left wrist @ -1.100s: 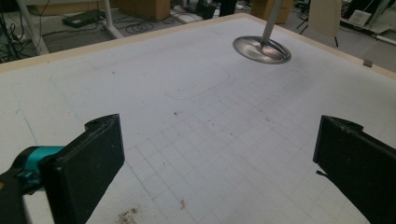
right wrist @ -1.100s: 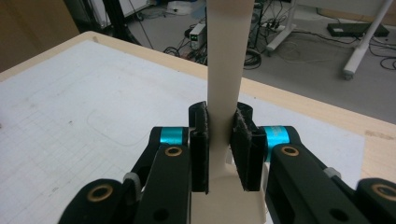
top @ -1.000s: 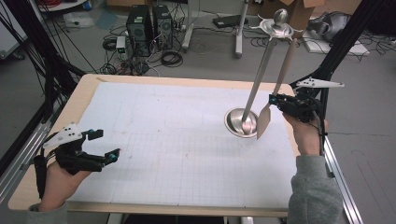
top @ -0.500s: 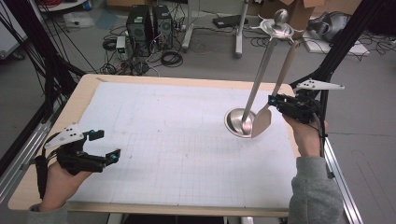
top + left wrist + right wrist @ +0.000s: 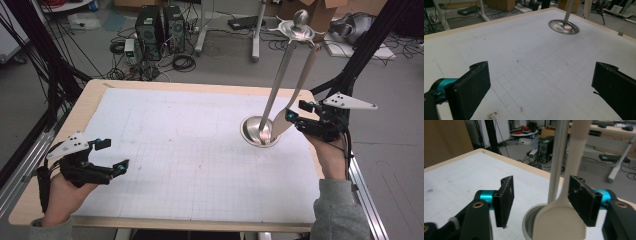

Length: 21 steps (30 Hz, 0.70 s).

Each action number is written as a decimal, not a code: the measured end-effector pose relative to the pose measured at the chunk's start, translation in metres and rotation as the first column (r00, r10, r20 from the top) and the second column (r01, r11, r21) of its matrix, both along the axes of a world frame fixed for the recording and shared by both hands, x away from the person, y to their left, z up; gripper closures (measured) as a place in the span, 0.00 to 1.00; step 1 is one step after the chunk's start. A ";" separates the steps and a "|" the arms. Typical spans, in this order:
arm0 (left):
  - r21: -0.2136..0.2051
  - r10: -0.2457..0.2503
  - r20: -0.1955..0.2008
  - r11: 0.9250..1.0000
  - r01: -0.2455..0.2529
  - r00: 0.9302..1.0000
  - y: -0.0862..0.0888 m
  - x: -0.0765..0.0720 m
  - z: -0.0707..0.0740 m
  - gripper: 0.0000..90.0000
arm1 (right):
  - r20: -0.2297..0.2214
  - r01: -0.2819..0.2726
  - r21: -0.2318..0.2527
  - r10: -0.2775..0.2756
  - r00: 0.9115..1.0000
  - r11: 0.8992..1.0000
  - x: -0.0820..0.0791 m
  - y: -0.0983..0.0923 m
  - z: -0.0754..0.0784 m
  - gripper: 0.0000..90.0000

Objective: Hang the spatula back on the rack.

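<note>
While hanging near-vertical off rack (image 5: 299, 26), spatula (image 5: 560, 222) sits between right tool (image 5: 544, 202) pads, just opened, gripping nothing; left tool (image 5: 541, 87) wide open, empty, well apart.

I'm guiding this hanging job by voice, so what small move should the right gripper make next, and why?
Probably back the right gripper straight away from the stand. Its jaws have just been opening, the spatula hangs from the stand's top between them, and neither pad seems to press it.
</note>
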<state>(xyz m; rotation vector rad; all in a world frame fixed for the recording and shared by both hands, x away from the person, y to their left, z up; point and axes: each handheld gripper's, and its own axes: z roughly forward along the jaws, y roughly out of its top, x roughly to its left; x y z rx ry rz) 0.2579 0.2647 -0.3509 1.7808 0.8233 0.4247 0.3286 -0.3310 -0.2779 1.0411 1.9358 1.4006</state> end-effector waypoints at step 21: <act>-0.059 0.015 0.052 0.998 -0.012 0.999 0.002 -0.001 0.008 0.03 | 0.061 -0.151 0.034 0.148 0.987 0.988 -0.059 0.014 -0.035 0.25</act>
